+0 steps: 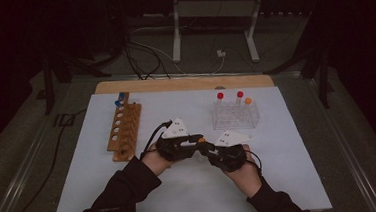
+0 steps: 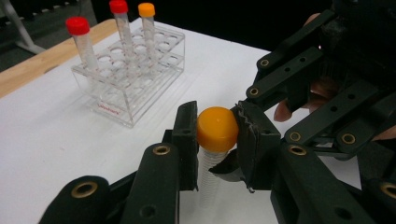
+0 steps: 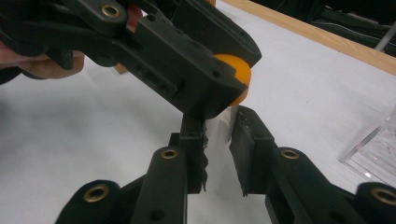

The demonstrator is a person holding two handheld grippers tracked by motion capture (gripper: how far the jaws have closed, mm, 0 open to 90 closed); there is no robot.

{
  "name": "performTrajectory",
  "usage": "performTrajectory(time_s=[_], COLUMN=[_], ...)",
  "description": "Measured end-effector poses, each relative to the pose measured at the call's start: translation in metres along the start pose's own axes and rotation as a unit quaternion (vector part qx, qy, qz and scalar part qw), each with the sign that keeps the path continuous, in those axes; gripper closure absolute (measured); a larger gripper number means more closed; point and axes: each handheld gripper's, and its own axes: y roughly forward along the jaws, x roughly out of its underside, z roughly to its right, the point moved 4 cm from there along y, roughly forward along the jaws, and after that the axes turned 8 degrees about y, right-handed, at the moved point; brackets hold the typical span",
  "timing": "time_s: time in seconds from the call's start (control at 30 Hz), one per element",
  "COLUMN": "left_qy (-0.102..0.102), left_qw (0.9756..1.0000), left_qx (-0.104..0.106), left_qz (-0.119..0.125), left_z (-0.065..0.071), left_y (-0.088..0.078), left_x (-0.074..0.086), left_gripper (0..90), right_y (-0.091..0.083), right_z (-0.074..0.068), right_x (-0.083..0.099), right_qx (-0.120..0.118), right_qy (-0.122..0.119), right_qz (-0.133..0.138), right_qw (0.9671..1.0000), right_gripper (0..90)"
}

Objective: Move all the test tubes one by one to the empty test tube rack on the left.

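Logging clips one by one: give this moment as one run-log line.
left gripper: shut on orange cap | right gripper: shut on tube | clear rack: three capped tubes

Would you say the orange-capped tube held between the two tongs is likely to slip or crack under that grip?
The orange-capped tube looks like thin clear plastic, so probably light and somewhat crushable. Its smooth wall may slip in the right tongs; the left tongs pinch its rounded cap, which could twist loose.

Orange cap (image 2: 217, 128) on a clear tube (image 3: 219, 140), black jaws, white table sheet (image 1: 291, 179).
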Motion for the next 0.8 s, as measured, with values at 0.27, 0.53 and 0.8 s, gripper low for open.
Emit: performTrajectory(time_s=[0.27, 0.53, 0.8], left_qy=[-0.006, -0.010, -0.029], left_qw=[0.9997, 0.9984, 0.9942], left_qx=[-0.022, -0.055, -0.103], left_qz=[0.004, -0.003, -0.010], left_z=[-0.009, -0.024, -0.049], left_y=[-0.015, -0.040, -0.075], left_x=[-0.005, -0.001, 0.008], left_gripper=[71.9, 72.0, 72.0], right_y=[-0.007, -0.011, -0.011], right_z=[0.003, 0.006, 0.006], right_x=[-0.004, -0.007, -0.010], right_qx=[0.003, 0.005, 0.008], right_qy=[0.008, 0.014, 0.030], right_qz=[0.023, 0.037, 0.045], right_qw=[0.9997, 0.9992, 0.9985], right_gripper=[58.3, 36.1, 6.3])
